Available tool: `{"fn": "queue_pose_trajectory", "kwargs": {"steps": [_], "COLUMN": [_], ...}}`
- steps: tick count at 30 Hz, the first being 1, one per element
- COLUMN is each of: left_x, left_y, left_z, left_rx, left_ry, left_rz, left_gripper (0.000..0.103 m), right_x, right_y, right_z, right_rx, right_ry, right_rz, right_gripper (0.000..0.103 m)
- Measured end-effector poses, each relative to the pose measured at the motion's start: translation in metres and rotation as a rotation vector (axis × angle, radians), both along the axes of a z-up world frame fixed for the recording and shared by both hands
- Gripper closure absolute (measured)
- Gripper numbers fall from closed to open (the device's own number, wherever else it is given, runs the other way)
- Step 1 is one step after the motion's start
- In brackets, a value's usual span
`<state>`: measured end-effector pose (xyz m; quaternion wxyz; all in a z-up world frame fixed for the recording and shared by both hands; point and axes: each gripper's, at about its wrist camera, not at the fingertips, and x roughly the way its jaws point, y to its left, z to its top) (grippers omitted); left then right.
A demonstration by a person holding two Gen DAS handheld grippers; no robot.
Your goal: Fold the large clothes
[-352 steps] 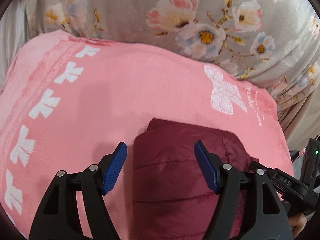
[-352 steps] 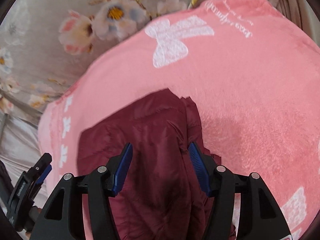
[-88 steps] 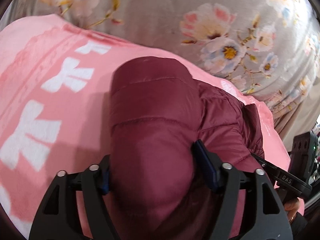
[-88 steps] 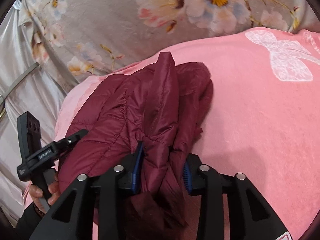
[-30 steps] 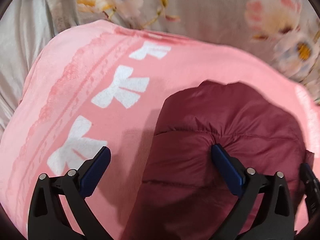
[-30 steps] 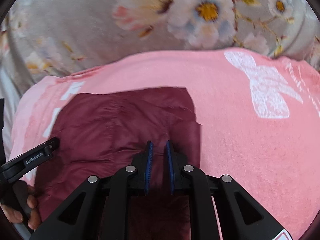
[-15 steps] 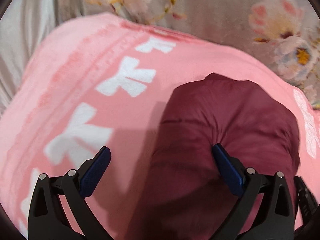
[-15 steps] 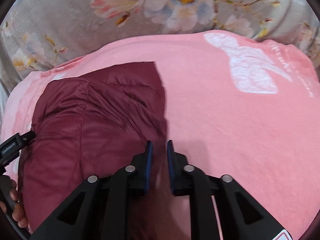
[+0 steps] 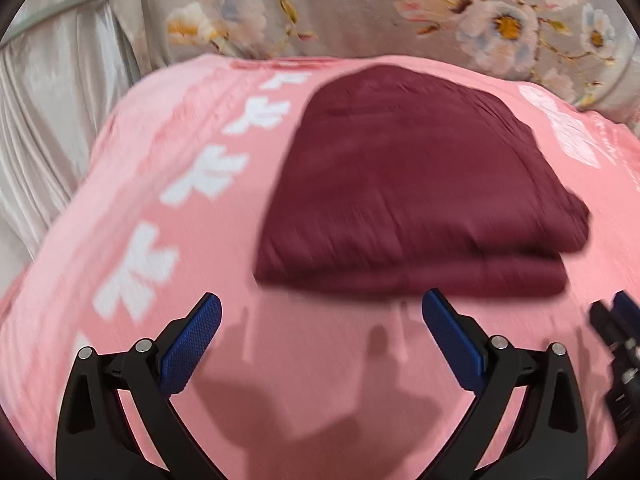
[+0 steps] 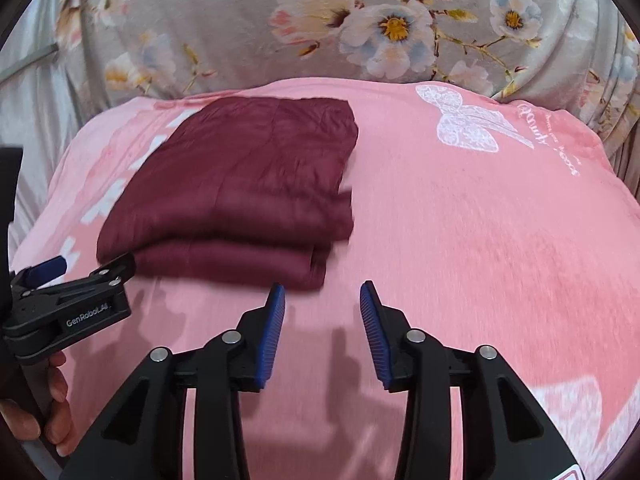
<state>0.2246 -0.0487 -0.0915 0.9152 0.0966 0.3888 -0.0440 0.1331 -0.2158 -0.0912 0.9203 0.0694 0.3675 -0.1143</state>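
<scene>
The maroon puffer jacket lies folded into a flat stacked bundle on the pink blanket. In the right wrist view the same jacket sits up and to the left. My left gripper is wide open with nothing between its blue pads, just in front of the bundle's near edge. My right gripper is clear of the jacket near its right corner; its jaws are opening and hold nothing. The left gripper's tool and the hand holding it show at the left edge.
The pink blanket has white bow prints and covers a raised surface. Behind it hangs grey floral fabric. Pale pleated cloth drops away on the left. Bare blanket stretches to the right of the jacket.
Both grippers have pulled back from the jacket, which now lies free in front of them. The left jaws no longer straddle it. The right jaws went from nearly shut to partly open.
</scene>
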Motion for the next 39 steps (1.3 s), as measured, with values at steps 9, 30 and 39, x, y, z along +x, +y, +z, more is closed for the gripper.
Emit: {"fn": "queue_pose_trajectory", "kwargs": {"steps": [9, 30, 39], "left_x": [-0.048, -0.064, -0.068], "left_y": [-0.01, -0.003, -0.004], "left_z": [-0.031, -0.022, -0.019], "left_rx": [0.073, 0.043, 0.042], "left_ry": [0.009, -0.092, -0.117], "left_rz": [-0.01, 0.016, 0.019], "left_gripper": [0.005, 0.005, 0.005], "right_x": [-0.037, -0.05, -0.054], "right_y": [0.023, 0.035, 0.036], "right_z": [-0.008, -0.007, -0.005], "right_rx": [-0.045, -0.08, -0.098], "right_ry": [-0.003, -0.039, -0.055], "right_rz": [-0.021, -0.029, -0.028], "right_gripper": [0.04, 0.035, 0.035]}}
